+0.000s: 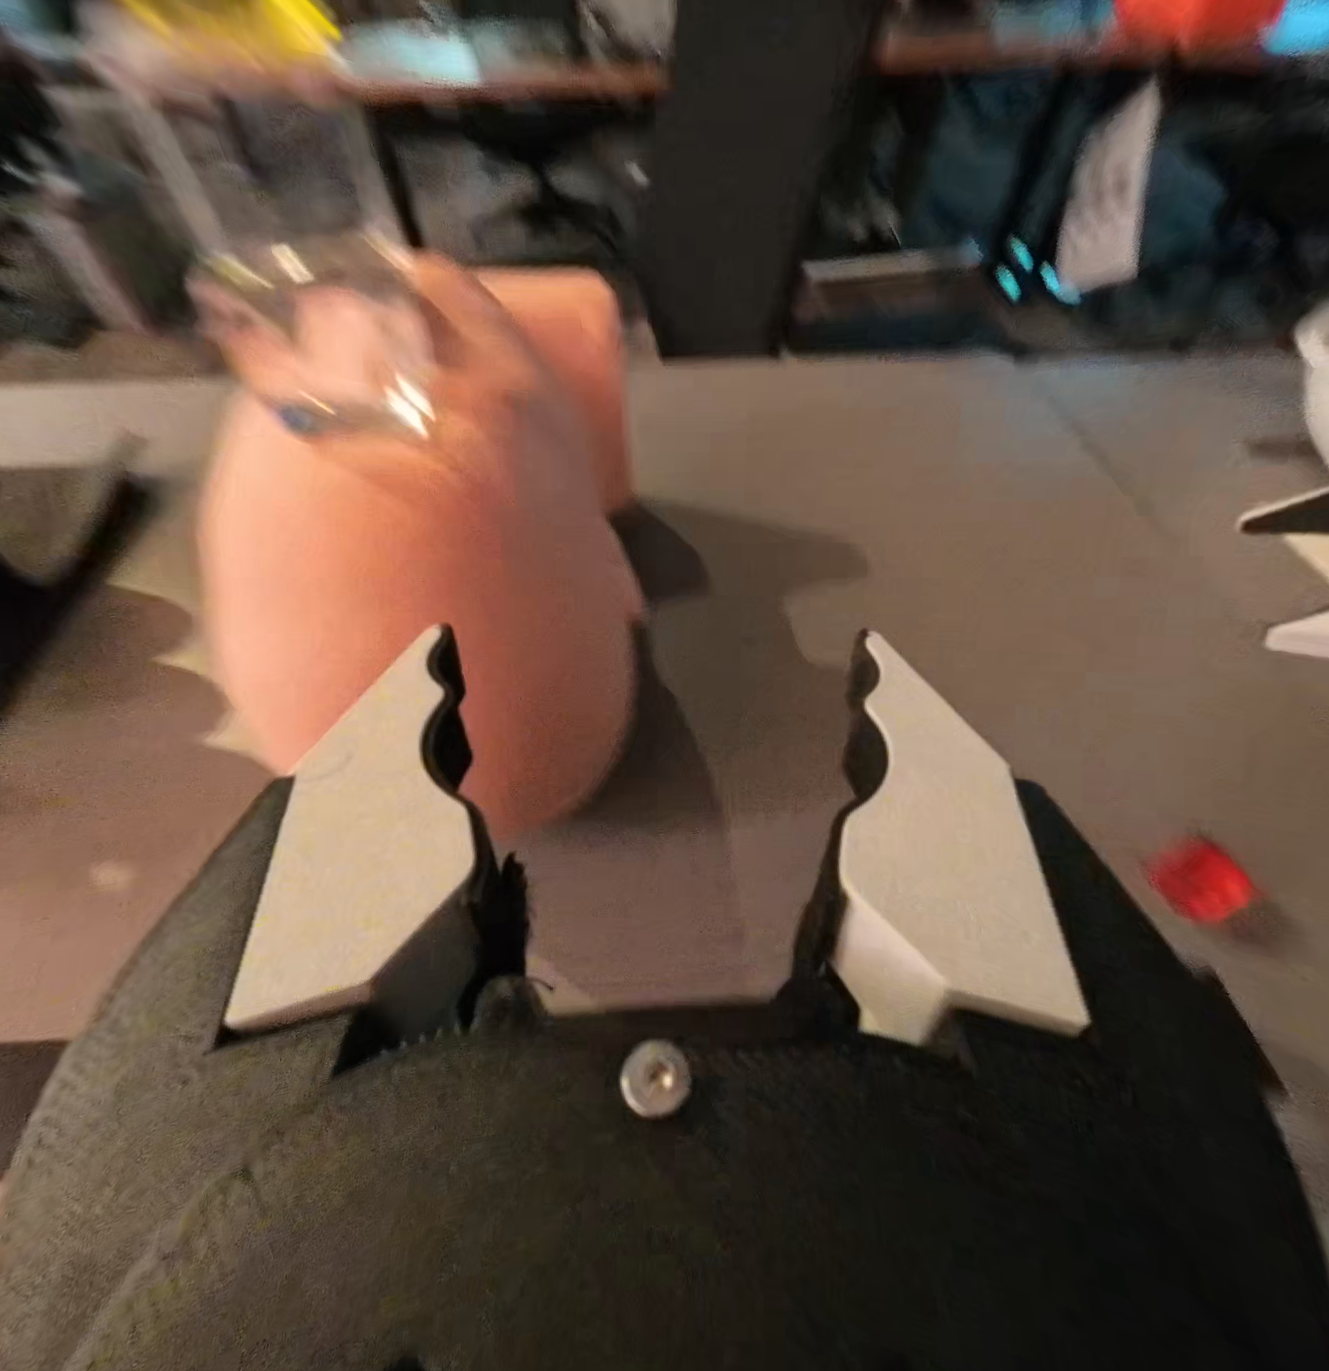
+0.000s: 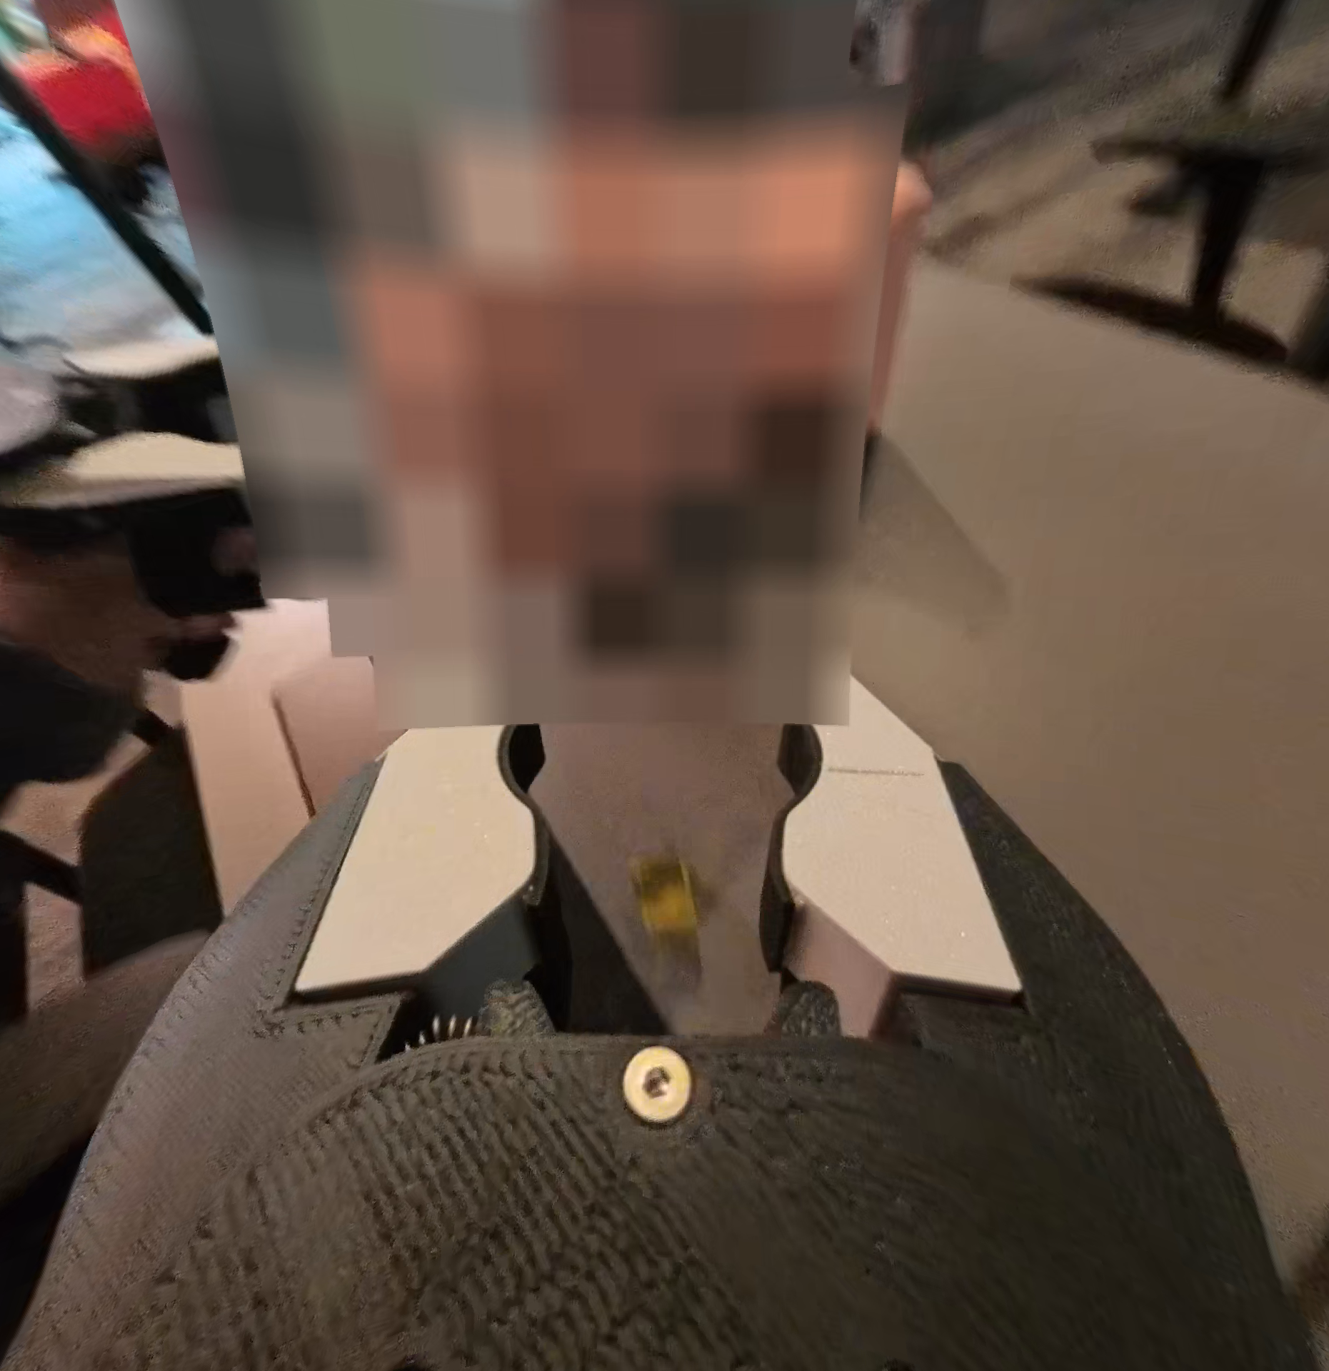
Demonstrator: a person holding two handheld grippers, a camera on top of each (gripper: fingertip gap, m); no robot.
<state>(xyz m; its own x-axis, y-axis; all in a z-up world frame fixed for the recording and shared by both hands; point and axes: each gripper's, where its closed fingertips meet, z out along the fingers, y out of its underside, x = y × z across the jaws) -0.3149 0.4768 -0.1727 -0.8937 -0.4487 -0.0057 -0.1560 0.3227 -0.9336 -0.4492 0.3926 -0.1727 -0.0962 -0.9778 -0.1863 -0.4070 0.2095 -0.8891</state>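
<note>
My left tongs (image 1: 657,638) gape empty beside a rounded terracotta-orange vase (image 1: 424,593) on the grey table (image 1: 980,519); my right tongs (image 2: 657,749) stand apart, tips masked.

Salmon-pink vase (image 1: 424,564), small red block (image 1: 1201,879), grey table (image 1: 980,519).

Matt terracotta-coloured pot (image 1: 424,564), clear glossy glass (image 1: 305,297), smooth matt grey tabletop (image 1: 980,519)
</note>
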